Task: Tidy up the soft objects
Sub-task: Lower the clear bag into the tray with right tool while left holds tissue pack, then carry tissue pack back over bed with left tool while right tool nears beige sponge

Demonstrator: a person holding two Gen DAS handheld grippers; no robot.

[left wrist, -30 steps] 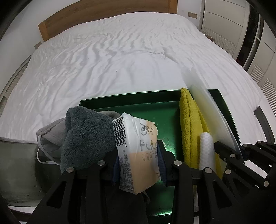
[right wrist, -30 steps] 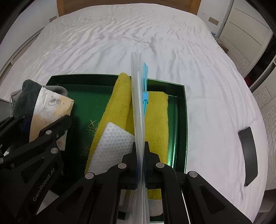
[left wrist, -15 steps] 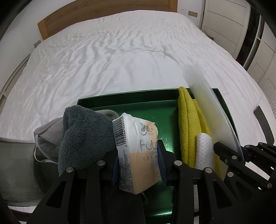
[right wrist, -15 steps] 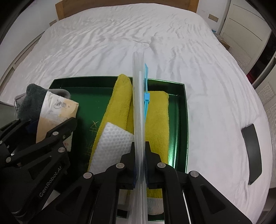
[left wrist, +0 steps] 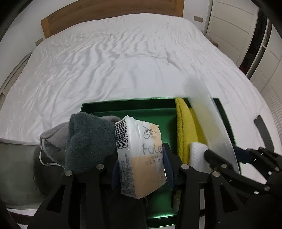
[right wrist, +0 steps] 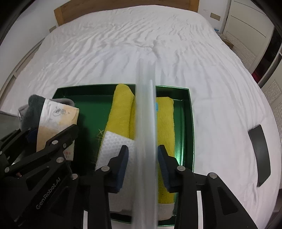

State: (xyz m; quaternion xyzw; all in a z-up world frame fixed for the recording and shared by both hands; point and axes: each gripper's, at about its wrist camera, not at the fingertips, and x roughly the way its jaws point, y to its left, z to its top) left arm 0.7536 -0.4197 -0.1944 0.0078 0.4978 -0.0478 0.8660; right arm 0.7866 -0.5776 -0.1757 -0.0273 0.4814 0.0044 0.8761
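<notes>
My left gripper [left wrist: 141, 167] is shut on a tissue pack [left wrist: 141, 155], held above the left part of a green tray [left wrist: 126, 107]. A dark grey towel [left wrist: 88, 144] and a light grey cloth [left wrist: 51, 139] sit just left of it. In the right wrist view my right gripper [right wrist: 142, 158] is open, its jaws spread apart either side of a clear plastic bag [right wrist: 146, 133], blurred. Under it in the tray [right wrist: 188, 123] lie a yellow towel [right wrist: 123, 114] and a white sponge [right wrist: 114, 146]. The tissue pack also shows in that view [right wrist: 56, 119].
The tray rests on a white bed [left wrist: 123, 61] with a wooden headboard [left wrist: 105, 15]. A black flat object [right wrist: 259, 151] lies on the sheet right of the tray. White cabinets [left wrist: 246, 26] stand to the right. A grey surface [left wrist: 15, 167] is at the left.
My right gripper has opened from a tight grip on the clear bag, which now blurs between the spread jaws. The left gripper still holds the tissue pack, little moved.
</notes>
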